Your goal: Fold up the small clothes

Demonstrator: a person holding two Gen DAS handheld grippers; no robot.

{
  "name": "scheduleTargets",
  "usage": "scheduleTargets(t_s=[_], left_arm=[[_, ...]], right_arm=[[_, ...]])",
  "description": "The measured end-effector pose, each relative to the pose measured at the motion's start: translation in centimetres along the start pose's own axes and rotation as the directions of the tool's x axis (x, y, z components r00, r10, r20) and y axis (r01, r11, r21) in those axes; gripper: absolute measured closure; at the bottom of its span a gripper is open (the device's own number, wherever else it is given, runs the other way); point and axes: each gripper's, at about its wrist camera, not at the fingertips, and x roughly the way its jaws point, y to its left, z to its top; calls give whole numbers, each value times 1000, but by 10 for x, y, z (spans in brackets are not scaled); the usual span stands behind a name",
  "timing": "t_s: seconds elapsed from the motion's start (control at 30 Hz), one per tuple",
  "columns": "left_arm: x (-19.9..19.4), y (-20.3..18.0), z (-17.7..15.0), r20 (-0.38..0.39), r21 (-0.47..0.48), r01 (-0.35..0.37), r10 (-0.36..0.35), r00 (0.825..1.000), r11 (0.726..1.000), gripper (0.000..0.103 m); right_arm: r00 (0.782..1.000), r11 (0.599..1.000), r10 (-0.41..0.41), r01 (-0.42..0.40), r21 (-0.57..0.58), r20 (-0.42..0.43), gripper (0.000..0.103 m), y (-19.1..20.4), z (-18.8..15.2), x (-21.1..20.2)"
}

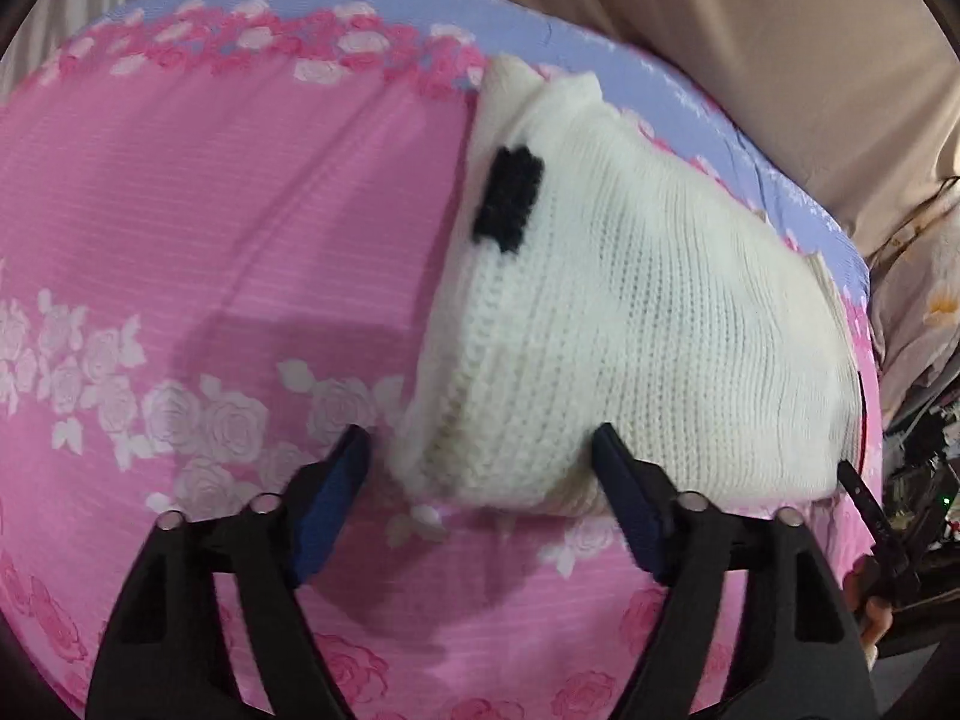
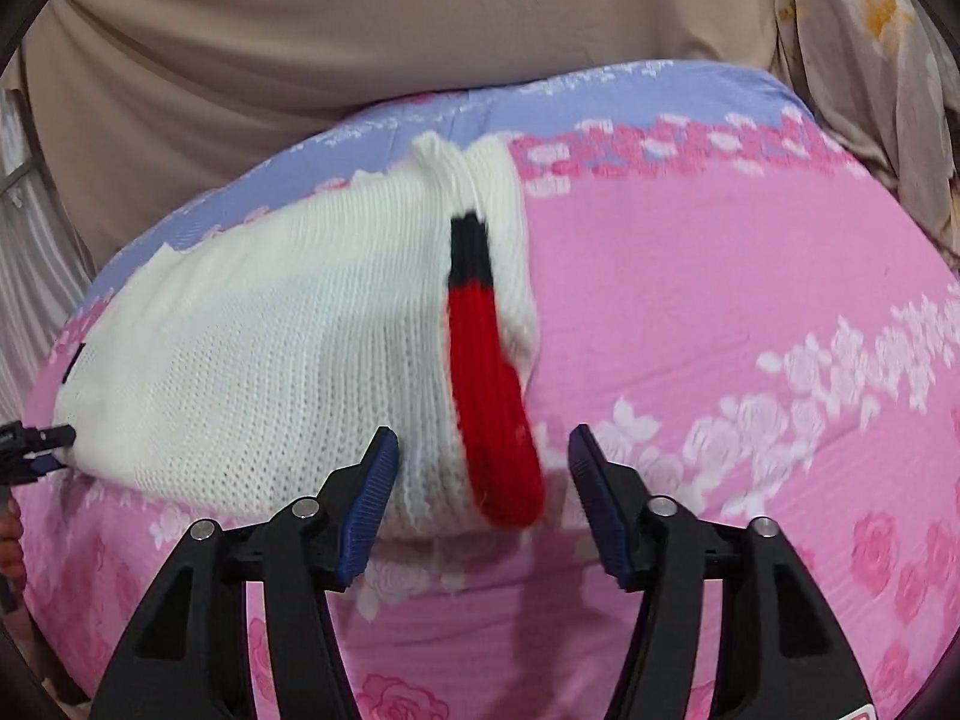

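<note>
Pink rose-printed bedding (image 1: 198,192) with a lavender border covers the bed on which a white knitted garment (image 1: 630,324) lies, folded into a thick bundle near the far edge. Its near edge sits just ahead of both hand-held grippers. The left hand-held gripper (image 1: 480,510) stands with its blue-padded jaws spread wide, holding nothing, the bundle's near left corner lying between and just beyond its fingertips. The right hand-held gripper (image 2: 483,498) is likewise spread wide and empty, its tips flanking the garment's near right corner.

Only the right wrist view shows a red knitted band (image 2: 492,396) topped with black, running along the bundle's right edge toward the jaws. The left wrist view instead shows a black knitted patch (image 1: 510,198) near the bundle's left edge.

Beige draped cloth (image 2: 360,30) hangs behind the bed in both views, and a floral-printed fabric (image 2: 870,60) hangs at the right. Each wrist view catches the other tool's tip at the frame edge, close to the garment.
</note>
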Motion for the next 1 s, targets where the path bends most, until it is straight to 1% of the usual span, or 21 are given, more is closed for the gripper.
scheduleTargets(t_s=[0.03,0.07,0.1,0.13,0.2,0.23,0.27,0.3,0.37,0.43,0.5,0.53,0.6,0.63,0.67,0.73,0.77,0.83,0.87,0.93,1.0], left_arm=[[-1,-2,1,-4,20,-2,2,1000,1000,74],[-2,-2,3,-15,19,12,-11,1000,1000,82],[-6,0,6,-11,5,31,-31,999,1000,85],[-12,-1,7,-4,10,30,-30,1000,999,87],[-27,-1,7,18,33,8,-8,1000,999,88],[-31,-1,6,18,43,-2,1,1000,999,88],[-30,3,3,3,44,-19,18,1000,999,89],[-26,6,1,-17,40,-25,26,1000,999,89],[-8,11,-5,-68,34,-43,45,997,999,88],[-9,10,-7,-52,42,-53,56,997,998,88],[-22,9,-4,-39,15,-32,32,999,999,81],[-31,9,0,-24,-6,-17,17,1000,1000,78],[-52,3,12,40,-3,11,-11,999,1000,58],[-60,-1,20,78,5,24,-24,997,1000,41],[-66,-6,28,114,15,32,-33,993,999,32],[-69,-22,50,185,46,28,-36,982,999,25],[-64,-31,62,205,70,28,-42,978,997,15],[-43,-51,86,228,96,-3,-19,974,995,13],[-27,-58,99,215,110,-10,-14,977,994,13],[5,-70,116,164,129,-10,-11,986,992,13],[39,-74,129,113,117,-34,20,993,993,13]], right_arm=[[1000,1000,11,-11,15,4,87,-1,1,-1],[999,998,37,-37,41,19,89,-4,5,-7],[996,995,73,-77,67,48,90,-7,8,-17],[989,988,112,-121,92,92,92,-14,11,-31],[985,986,108,-123,110,135,93,-24,14,-53],[986,986,106,-122,117,130,94,-30,13,-57],[990,987,92,-105,118,111,94,-32,12,-56],[996,992,49,-56,117,70,94,-35,6,-47],[999,995,10,-5,102,-51,94,-37,-10,-18],[999,997,-18,21,80,-34,90,-34,-14,-20],[999,995,-43,43,85,-11,84,-32,-3,-32],[998,995,-48,45,84,30,75,-31,6,-43],[993,998,-39,33,59,107,61,-26,28,-60],[990,999,-30,24,45,138,54,-23,40,-65],[985,999,-20,15,29,170,52,-17,56,-65],[982,1000,21,-22,2,187,49,-7,81,-54],[983,1000,27,-26,-5,184,44,-2,91,-43],[989,1000,29,-27,-16,148,42,9,111,-12],[993,1000,23,-21,-13,120,42,14,119,7],[998,1000,-5,5,2,63,42,22,131,44],[1000,1000,-15,15,7,16,42,28,135,70]])
